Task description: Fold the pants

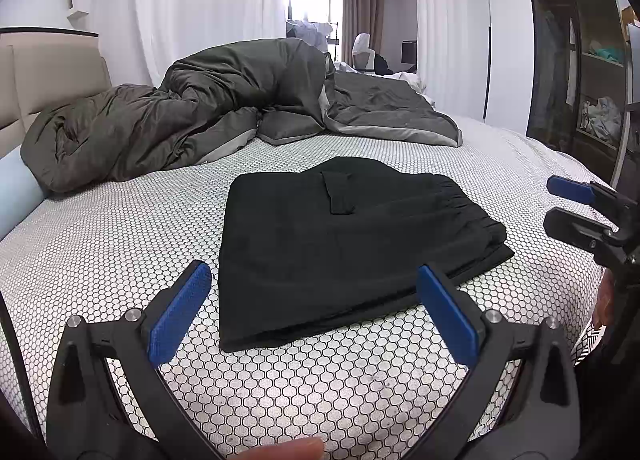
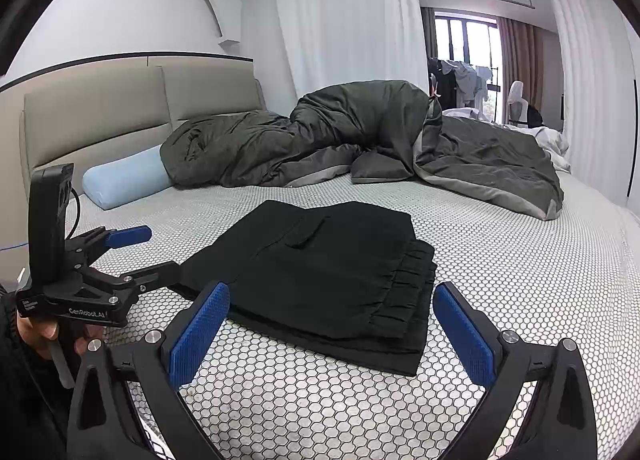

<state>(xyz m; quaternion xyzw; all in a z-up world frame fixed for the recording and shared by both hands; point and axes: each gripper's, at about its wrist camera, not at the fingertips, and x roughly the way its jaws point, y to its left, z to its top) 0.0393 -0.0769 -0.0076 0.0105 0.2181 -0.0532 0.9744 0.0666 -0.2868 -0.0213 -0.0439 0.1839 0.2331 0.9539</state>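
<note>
The black pants (image 1: 340, 244) lie folded into a flat rectangular stack on the honeycomb-patterned bed sheet (image 1: 120, 227), a pocket flap on top and the elastic waistband on the right side. They also show in the right wrist view (image 2: 332, 272). My left gripper (image 1: 316, 300) is open and empty, just in front of the stack's near edge. My right gripper (image 2: 332, 324) is open and empty, just in front of the stack's waistband end. The right gripper also shows at the right edge of the left wrist view (image 1: 560, 203), and the left gripper at the left of the right wrist view (image 2: 152, 252).
A crumpled dark olive duvet (image 1: 224, 107) lies across the far half of the bed. A light blue bolster pillow (image 2: 124, 175) rests by the beige headboard (image 2: 100, 119). A dark wardrobe (image 1: 580, 59) stands at the right. White curtains hang behind the bed.
</note>
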